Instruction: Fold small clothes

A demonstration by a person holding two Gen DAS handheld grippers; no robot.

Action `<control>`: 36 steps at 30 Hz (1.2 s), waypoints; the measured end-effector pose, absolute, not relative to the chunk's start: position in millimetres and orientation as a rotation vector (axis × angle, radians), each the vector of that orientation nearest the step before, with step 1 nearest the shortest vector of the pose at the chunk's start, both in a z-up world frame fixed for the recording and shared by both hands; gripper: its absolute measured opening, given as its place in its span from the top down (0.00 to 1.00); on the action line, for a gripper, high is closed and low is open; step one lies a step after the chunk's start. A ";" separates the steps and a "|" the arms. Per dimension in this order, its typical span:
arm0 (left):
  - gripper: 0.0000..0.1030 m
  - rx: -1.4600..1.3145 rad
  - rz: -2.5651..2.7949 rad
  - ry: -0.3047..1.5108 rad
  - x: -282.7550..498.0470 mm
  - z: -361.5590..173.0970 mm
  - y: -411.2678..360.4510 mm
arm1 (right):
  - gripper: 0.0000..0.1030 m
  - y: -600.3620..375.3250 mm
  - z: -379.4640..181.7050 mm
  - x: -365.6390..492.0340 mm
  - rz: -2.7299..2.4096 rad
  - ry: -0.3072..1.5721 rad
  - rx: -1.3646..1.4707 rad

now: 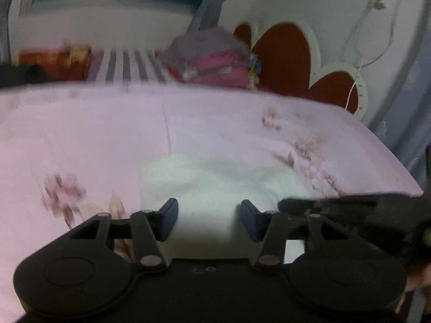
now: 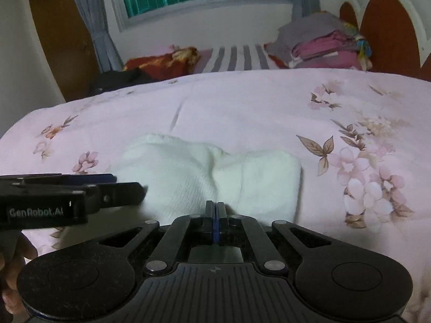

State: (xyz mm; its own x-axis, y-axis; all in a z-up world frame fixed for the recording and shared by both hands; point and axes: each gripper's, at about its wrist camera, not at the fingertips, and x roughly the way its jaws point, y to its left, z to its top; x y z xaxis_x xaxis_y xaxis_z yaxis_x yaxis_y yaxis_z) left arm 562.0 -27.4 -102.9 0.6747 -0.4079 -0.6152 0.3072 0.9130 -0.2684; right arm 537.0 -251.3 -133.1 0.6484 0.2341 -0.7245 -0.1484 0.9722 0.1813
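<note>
A small white garment (image 2: 183,175) lies on the pink flowered bedsheet (image 2: 242,107), drawn in at its middle like a bow. My right gripper (image 2: 215,207) is shut at that drawn-in near edge, and the folds run into its tips. In the left wrist view the same garment (image 1: 215,177) lies under my left gripper (image 1: 209,220). Its blue pads (image 1: 168,220) stand apart above the cloth and do not press on it. The right wrist view shows the left gripper (image 2: 129,184) from the side, at the garment's left end. The right gripper (image 1: 285,204) shows dark and blurred at the garment's right end.
A pile of folded pink and grey clothes (image 2: 323,45) sits at the far side by the red and white headboard (image 2: 388,27). The bed's right edge (image 1: 404,188) drops off close to the grippers. A hand (image 2: 13,269) holds the left gripper. Dark fabric (image 2: 121,79) lies far left.
</note>
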 end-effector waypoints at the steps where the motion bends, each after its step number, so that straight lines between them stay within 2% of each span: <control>1: 0.52 -0.149 -0.402 0.738 563.9 -104.6 -26.8 | 1.00 -253.5 -123.8 534.0 0.213 0.802 0.118; 4: 0.50 -0.181 -0.384 0.785 563.8 -105.2 -15.5 | 1.00 -260.4 -108.2 528.8 0.184 0.722 0.132; 5: 0.38 -0.199 -0.380 0.779 557.3 -102.4 -6.4 | 1.00 -268.3 -104.1 529.0 0.155 0.738 0.161; 6: 0.15 -0.218 -0.364 0.774 549.2 -101.5 4.5 | 0.99 -278.5 -100.8 525.7 0.156 0.740 0.202; 7: 0.08 -0.234 -0.348 0.777 543.5 -102.5 12.9 | 0.67 -289.9 -100.2 520.0 0.167 0.747 0.243; 8: 0.07 -0.255 -0.345 0.789 538.8 -105.7 21.8 | 0.37 -300.8 -101.5 514.5 0.166 0.765 0.277; 9: 0.12 -0.289 -0.353 0.822 536.2 -111.4 30.5 | 0.08 -314.9 -103.2 505.5 0.157 0.765 0.324; 11: 0.20 -0.371 -0.379 0.881 534.5 -122.1 43.9 | 0.20 -338.2 -110.5 490.5 0.196 0.799 0.418; 12: 0.22 -0.418 -0.390 0.902 534.1 -128.4 48.7 | 0.36 -344.6 -111.4 487.9 0.211 0.831 0.470; 13: 0.22 -0.446 -0.396 0.916 534.3 -132.3 50.6 | 0.42 -351.8 -118.1 483.8 0.223 0.866 0.531; 18: 0.22 -0.553 -0.461 0.956 538.7 -142.4 44.4 | 0.41 -358.2 -143.1 478.4 0.270 0.964 0.705; 20: 0.22 -0.566 -0.472 0.972 541.5 -144.1 38.2 | 0.33 -362.8 -153.7 479.6 0.269 0.963 0.783; 22: 0.24 -0.531 -0.450 0.983 545.0 -144.0 29.2 | 0.32 -363.8 -157.9 483.0 0.301 0.960 0.848; 25: 0.24 -0.470 -0.446 0.984 545.3 -141.5 15.1 | 0.32 -354.7 -158.9 485.4 0.324 0.953 0.828; 27: 0.27 -0.414 -0.440 0.982 545.2 -138.4 5.9 | 0.32 -343.8 -150.5 489.6 0.322 0.964 0.717; 29: 0.27 -0.420 -0.426 0.985 545.9 -138.3 3.2 | 0.38 -335.8 -143.2 492.2 0.308 0.973 0.622; 32: 0.28 -0.443 -0.405 0.983 546.8 -139.4 3.4 | 0.37 -336.4 -146.5 491.8 0.304 0.962 0.659; 34: 0.34 -0.368 -0.366 0.990 547.2 -135.4 -7.4 | 0.37 -331.0 -147.1 497.0 0.310 0.964 0.647; 35: 0.52 -0.335 -0.362 0.987 547.0 -130.7 -16.0 | 0.38 -324.0 -145.5 500.0 0.309 0.969 0.613; 36: 0.64 -0.293 -0.354 0.972 543.9 -120.7 -26.2 | 0.50 -316.0 -145.1 500.1 0.304 0.975 0.566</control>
State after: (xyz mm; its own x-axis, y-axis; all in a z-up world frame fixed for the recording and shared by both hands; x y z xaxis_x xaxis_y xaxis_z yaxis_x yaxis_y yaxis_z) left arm 543.9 -26.2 -120.7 0.5147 -0.4185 -0.7483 0.1602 0.9043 -0.3956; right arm 500.1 -316.0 -145.1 0.5352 0.4854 -0.6914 0.0068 0.8159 0.5781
